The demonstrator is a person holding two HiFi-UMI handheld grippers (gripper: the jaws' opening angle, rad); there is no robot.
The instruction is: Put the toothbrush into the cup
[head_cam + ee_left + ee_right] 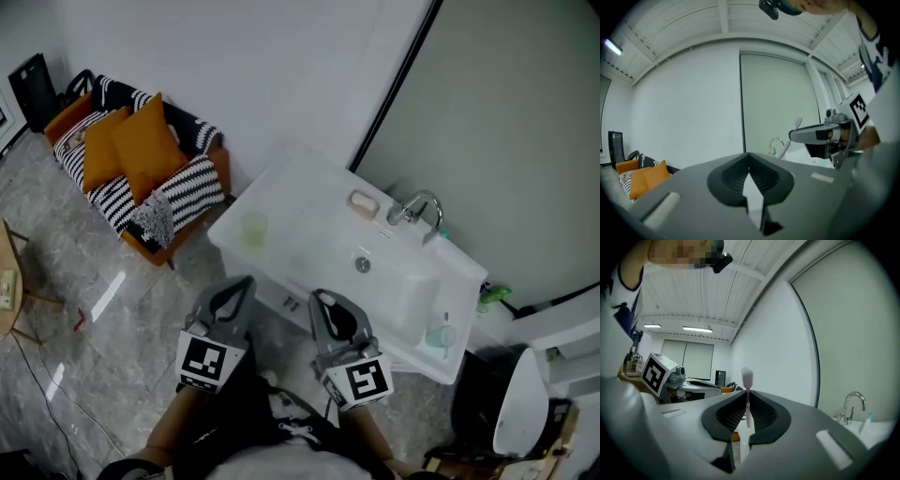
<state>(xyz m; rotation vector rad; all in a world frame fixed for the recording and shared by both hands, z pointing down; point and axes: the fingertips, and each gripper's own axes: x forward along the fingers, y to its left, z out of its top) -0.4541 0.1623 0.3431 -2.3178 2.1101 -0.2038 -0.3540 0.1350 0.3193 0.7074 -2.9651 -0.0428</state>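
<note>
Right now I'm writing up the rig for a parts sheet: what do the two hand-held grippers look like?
The left grey plastic hand-held gripper and the right grey plastic hand-held gripper match: smooth grey tapering shells, dark ribbed pads set in a dark recess, and a white cube with black square markers at the back of each. No cables show on them.

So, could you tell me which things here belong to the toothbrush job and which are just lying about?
Job: pink toothbrush, clamped in the right hand-held gripper; pale green cup on the sink ledge, or possibly the bluish cup at its corner.
Lying about: soap dish, tap, striped sofa, orange cushions.
</note>
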